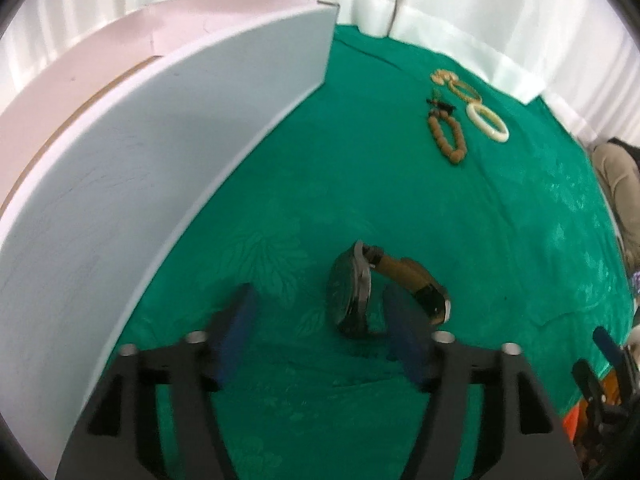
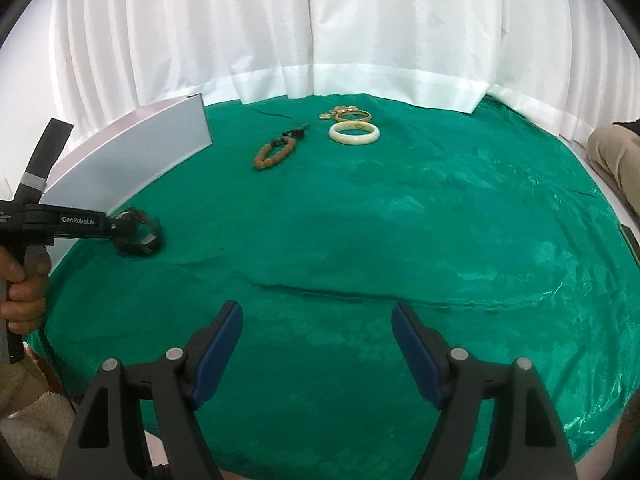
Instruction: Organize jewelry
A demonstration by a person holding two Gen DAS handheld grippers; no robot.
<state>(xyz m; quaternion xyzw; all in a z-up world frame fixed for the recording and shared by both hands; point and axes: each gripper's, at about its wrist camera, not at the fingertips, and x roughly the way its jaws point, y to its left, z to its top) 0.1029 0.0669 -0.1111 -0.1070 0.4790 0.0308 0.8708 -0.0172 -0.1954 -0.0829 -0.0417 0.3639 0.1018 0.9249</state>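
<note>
A wristwatch with a dark face and tan strap lies on its side on the green cloth, between the tips of my open left gripper. The watch sits nearer the right finger; the jaws stand apart and do not clamp it. In the right wrist view the watch and the left gripper sit at the far left by the white box. My right gripper is open and empty over bare cloth. A brown bead bracelet, a white bangle and gold pieces lie at the back.
The white box with a pink lid stands close to the left of my left gripper. White curtains hang behind the table. A person's leg shows at the right edge. The green cloth has creases across its middle.
</note>
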